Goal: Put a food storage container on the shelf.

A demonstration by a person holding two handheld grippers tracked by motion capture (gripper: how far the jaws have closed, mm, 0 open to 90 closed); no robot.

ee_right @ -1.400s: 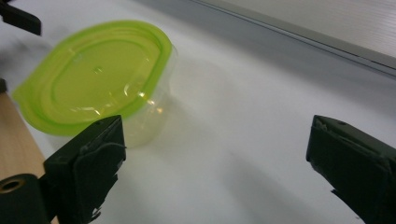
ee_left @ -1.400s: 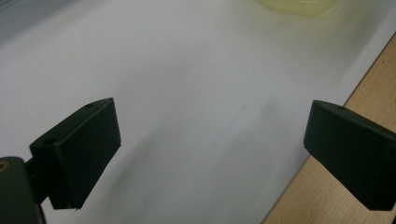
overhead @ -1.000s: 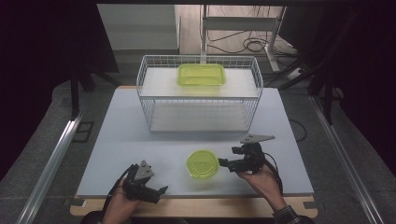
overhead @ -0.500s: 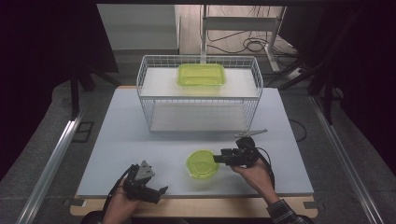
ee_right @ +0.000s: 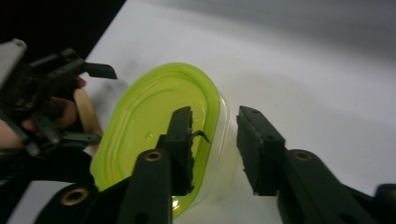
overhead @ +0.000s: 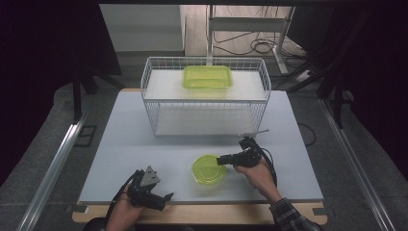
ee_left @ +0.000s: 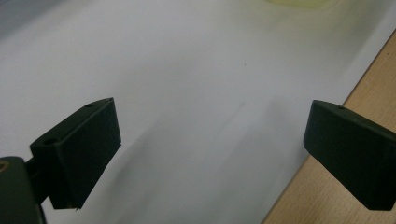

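A round yellow-green lidded container [overhead: 208,169] [ee_right: 149,126] sits on the white table [overhead: 144,144] near its front edge. My right gripper [overhead: 222,160] [ee_right: 215,116] is open at the container's right side. One jaw is over the lid and the other outside the clear wall, with the rim between them and a gap on both sides. My left gripper [overhead: 166,199] [ee_left: 210,126] is open and holds nothing, low over the table by the wooden front edge. It also shows in the right gripper view [ee_right: 105,105], beyond the container. A sliver of the container [ee_left: 294,2] tops the left gripper view.
A white wire rack [overhead: 204,103] stands at the back middle of the table. On its upper shelf lies a rectangular yellow-green container [overhead: 207,77]. The table's wooden border [overhead: 216,214] runs along the front. Dark floor and metal rails flank both sides.
My right gripper has swung left and lower, from beside the container to straddling its right rim. The left gripper has hardly moved.
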